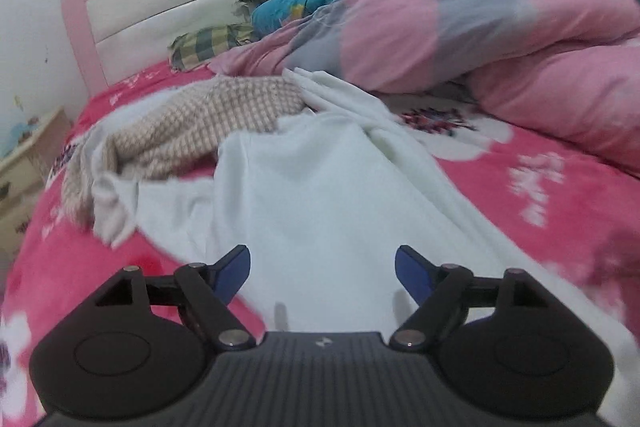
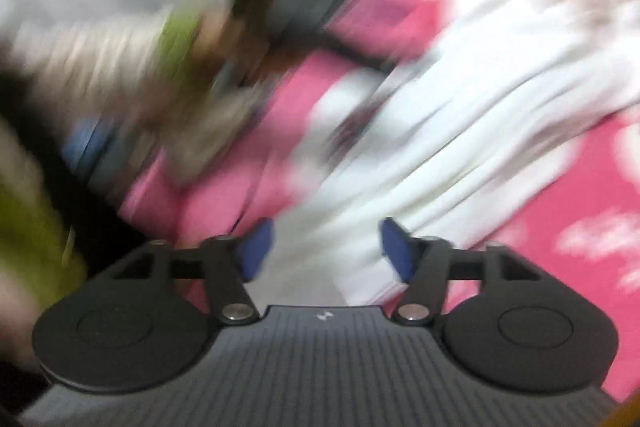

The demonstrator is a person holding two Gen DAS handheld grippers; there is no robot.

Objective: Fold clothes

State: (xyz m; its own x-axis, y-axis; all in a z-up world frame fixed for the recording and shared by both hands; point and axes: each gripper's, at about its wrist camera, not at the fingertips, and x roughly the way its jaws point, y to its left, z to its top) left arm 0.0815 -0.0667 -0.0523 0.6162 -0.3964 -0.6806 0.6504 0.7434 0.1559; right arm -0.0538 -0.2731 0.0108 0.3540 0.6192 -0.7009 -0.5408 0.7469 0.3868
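Pink headboard (image 1: 120, 3), white wall (image 1: 36, 7), perhaps a nightstand (image 1: 28, 163)

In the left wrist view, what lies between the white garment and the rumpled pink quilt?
A strip of pink flowered bedsheet, with no other object on it, separates the white garment from the pink quilt.

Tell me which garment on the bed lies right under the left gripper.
The plain white garment, spread beneath the left gripper. The beige checked one lies farther off, crumpled toward the headboard.
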